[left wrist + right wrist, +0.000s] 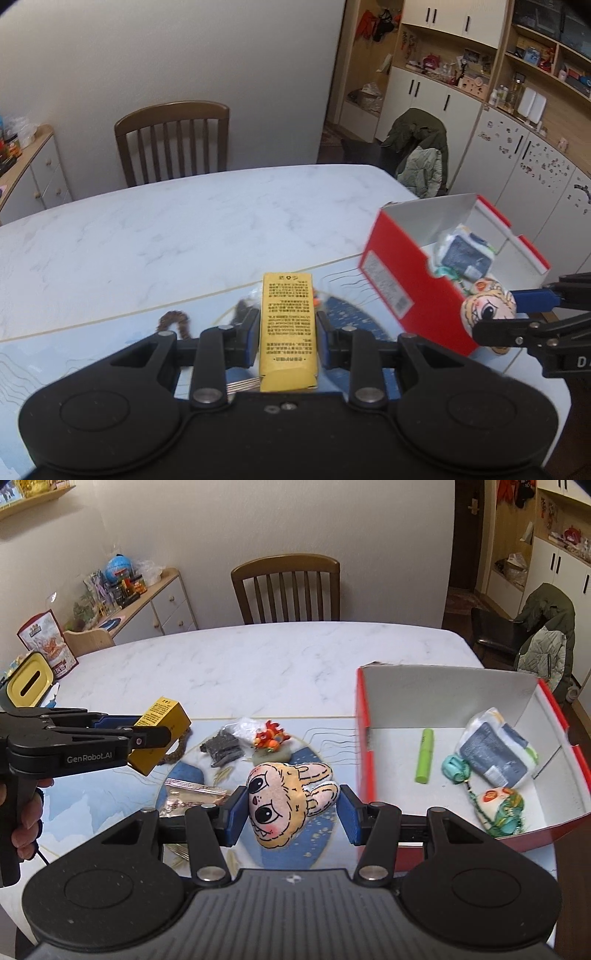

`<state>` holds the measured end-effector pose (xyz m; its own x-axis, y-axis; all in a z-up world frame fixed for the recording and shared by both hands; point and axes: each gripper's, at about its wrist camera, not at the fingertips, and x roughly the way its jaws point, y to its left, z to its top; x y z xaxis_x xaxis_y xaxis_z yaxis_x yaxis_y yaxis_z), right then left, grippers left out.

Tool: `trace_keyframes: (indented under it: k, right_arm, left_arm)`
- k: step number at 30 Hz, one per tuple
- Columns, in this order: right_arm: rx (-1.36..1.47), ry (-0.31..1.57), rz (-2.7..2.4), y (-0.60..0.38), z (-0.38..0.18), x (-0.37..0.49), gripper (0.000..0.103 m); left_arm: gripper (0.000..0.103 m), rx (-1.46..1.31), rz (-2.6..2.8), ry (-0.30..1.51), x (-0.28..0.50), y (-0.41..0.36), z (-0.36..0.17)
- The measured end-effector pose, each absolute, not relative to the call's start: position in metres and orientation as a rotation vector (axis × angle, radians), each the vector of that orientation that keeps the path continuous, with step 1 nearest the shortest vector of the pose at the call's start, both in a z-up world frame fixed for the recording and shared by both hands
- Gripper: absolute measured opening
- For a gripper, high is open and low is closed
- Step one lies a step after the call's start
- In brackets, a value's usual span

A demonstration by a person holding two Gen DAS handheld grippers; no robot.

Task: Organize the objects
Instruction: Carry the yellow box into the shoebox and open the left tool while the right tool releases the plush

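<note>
Between the fingers of the left gripper, seen from the left wrist, a yellow box printed with dark text was clamped lengthwise, lifted above a pale blue mat that covered the near part of a white marble table. A brown beaded cord lay on the mat just left of the fingers. To the right stood a red box with a white interior, holding a blue-and-white packet. At the right edge the right gripper reached in beside the red box with a plush face in its grasp. A wooden chair stood behind the table.

From the right wrist, the right gripper held a plush rabbit-eared face toy, its left pad pressed against the toy; whether the right pad touched it could not be told. The toy hung above the mat, just left of the red box. Inside the box lay a green tube, a teal ring on a beaded string, the blue-and-white packet and a small printed pouch. On the mat beyond the toy sat a grey bundle, a red-and-orange figurine and a rose-gold wrapper. At the left, a hand gripped the left gripper, which clenched the yellow box above the mat.
</note>
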<state>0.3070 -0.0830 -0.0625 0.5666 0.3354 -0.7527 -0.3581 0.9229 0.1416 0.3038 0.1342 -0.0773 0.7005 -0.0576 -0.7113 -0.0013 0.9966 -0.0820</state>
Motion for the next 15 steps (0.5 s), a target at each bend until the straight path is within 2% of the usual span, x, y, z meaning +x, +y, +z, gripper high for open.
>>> trace_keyframes:
  k: [15]
  right_arm:
    - [-0.025, 0.871, 0.379, -0.178, -0.071, 0.336, 0.051]
  left_arm:
    - [0.028, -0.051, -0.102, 0.807, 0.339, 0.033, -0.079]
